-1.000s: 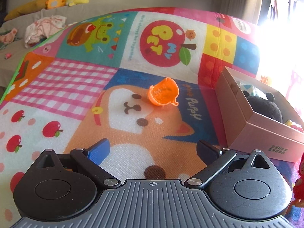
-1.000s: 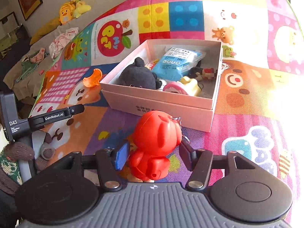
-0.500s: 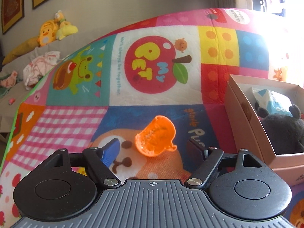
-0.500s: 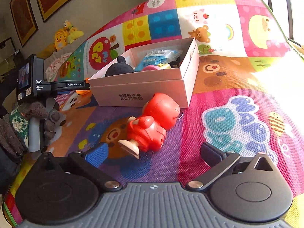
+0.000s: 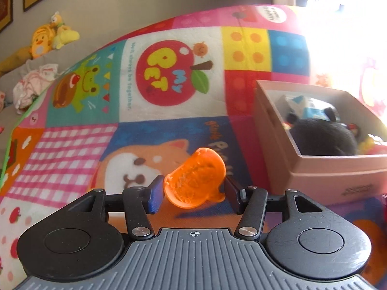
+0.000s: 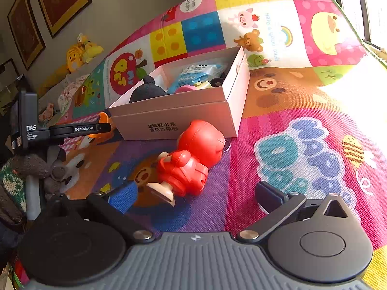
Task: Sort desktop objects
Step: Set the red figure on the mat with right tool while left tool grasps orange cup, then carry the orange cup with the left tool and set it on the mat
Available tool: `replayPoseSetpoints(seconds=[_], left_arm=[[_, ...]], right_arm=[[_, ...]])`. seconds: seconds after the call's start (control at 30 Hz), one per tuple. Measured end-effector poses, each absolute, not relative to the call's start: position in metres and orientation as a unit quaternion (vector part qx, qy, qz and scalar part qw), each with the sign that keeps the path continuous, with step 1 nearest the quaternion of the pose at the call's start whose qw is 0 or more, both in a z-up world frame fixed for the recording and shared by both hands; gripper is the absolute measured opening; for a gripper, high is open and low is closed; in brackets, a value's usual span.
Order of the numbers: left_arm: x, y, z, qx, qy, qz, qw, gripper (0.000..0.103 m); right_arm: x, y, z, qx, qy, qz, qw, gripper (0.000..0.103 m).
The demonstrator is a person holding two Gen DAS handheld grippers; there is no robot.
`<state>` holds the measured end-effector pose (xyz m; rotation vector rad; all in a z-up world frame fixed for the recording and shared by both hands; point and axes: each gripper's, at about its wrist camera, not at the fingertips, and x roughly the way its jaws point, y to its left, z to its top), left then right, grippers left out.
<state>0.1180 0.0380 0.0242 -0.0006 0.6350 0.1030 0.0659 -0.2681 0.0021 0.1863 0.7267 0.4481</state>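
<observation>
Now orange toy (image 5: pixel 196 177) sits clamped between left gripper (image 5: pixel 192 191) fingers (image 5: pixel 154 193).

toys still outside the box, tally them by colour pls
orange: 1, the orange toy between the fingers of the left gripper
red: 1, the red figure lying on the mat in front of the box, ahead of the open right gripper
total: 2
</observation>
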Motion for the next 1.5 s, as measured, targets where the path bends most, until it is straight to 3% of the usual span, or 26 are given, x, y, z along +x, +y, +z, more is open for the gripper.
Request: replayPoseSetpoints(seconds=[0.23, 0.37, 0.57, 0.87, 1.5], left_arm=[[0.039, 0.003, 0.027, -0.016, 0.328, -0.062, 0.943, 0.06], [0.027, -0.005, 0.021, -0.035, 0.34, -0.073, 0.937, 0.082], [0.023, -0.007, 0.018, -0.06, 0.35, -0.1, 0.93, 0.093], [0.028, 0.001, 0.014, -0.074, 0.355, -0.084, 0.928, 0.099], [0.033, 0.048, 0.008, -0.02, 0.361, 0.053, 0.931, 0.103]], right_arm=[[0.065, -0.262, 0.002, 0.072, 0.353, 0.21, 0.909, 0.103], [0.066, -0.26, 0.002, 0.064, 0.355, 0.207, 0.909, 0.103], [0.064, -0.242, 0.0, 0.001, 0.364, 0.192, 0.912, 0.103], [0.062, -0.225, -0.003, -0.069, 0.372, 0.182, 0.908, 0.103], [0.062, -0.225, -0.003, -0.069, 0.371, 0.181, 0.908, 0.103]])
